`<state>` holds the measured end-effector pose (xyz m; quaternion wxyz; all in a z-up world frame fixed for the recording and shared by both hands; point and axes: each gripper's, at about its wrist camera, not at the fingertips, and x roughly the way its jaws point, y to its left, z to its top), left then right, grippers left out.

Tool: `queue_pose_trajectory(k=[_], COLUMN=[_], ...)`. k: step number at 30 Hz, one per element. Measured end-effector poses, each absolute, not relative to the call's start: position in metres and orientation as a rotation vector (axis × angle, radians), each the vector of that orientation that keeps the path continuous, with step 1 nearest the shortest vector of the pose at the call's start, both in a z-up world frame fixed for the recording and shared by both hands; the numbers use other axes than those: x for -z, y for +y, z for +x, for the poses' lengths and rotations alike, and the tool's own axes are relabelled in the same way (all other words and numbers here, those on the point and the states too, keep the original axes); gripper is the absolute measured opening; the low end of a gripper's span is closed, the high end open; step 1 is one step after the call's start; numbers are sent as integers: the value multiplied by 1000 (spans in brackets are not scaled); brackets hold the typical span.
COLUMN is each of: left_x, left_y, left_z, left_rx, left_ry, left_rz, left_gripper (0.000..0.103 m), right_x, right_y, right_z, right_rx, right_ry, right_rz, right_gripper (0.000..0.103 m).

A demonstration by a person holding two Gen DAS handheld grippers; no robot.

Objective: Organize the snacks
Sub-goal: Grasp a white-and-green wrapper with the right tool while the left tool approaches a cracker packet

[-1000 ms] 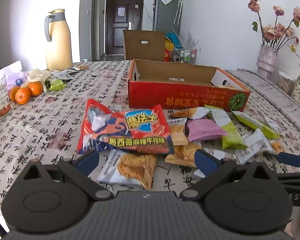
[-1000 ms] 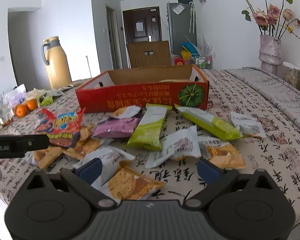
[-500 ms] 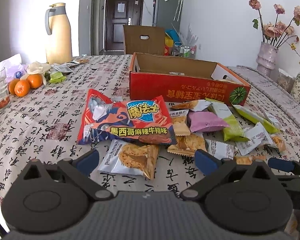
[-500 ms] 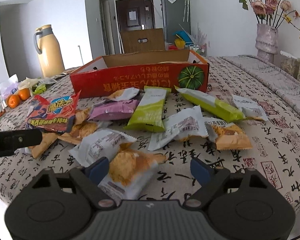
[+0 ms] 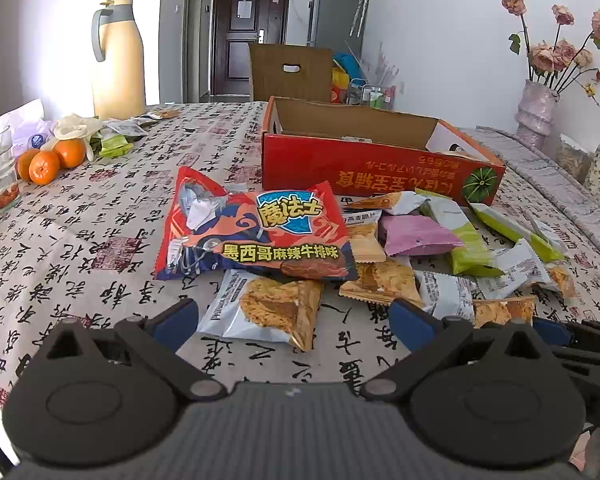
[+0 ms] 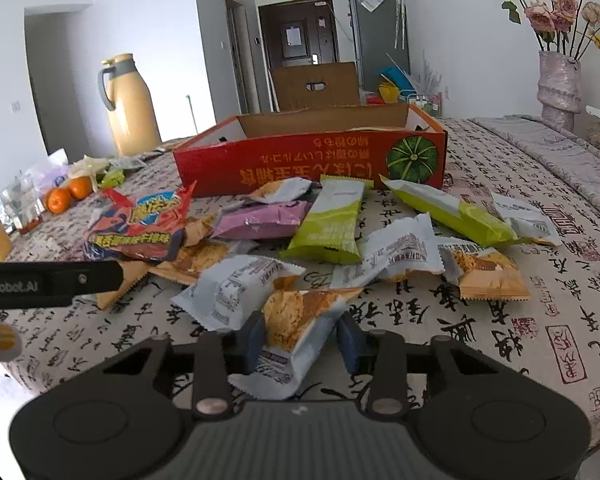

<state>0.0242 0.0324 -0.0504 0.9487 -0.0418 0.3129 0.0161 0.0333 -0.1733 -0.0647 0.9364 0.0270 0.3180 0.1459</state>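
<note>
Blue pads of the right gripper [image 6: 300, 342] are closed on a white-and-orange snack packet [image 6: 296, 332], which stands between the jaws and sticks out in front of them. Just beyond lie a grey-white packet [image 6: 232, 290] and two green bars [image 6: 332, 220]; further ahead is the red cardboard box [image 6: 312, 160]. The left gripper [image 5: 292, 320] has its jaws spread wide, holding nothing; a similar packet [image 5: 268, 308] lies between them, and the big red chips bag [image 5: 252, 232] is right behind it.

A home dining area: patterned tablecloth [image 5: 100, 216], thermos jug [image 5: 118, 56], flower vase [image 6: 558, 84] (dried roses), fridge [image 5: 336, 8], entry door [image 5: 246, 28].
</note>
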Motion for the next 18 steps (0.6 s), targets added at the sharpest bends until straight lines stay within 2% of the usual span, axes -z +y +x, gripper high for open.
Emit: queue_pose_trajectory(k=[5,7,18], left_x=[52,53,62], left_y=[37,40,51], left_z=[29,32,53], left_rx=[-47,-60,-105], left_ry=[647,653,702], left_rz=[-90,-91,-70], left_gripper=[103,103,103], right_x=[61,58,41], right_y=[-182,-185,-213], right_z=[32,32,35], right_rx=[-325,-332,-287], right_ry=[617,601,506], right_rz=[108,124,162], right_gripper=[23,14,12])
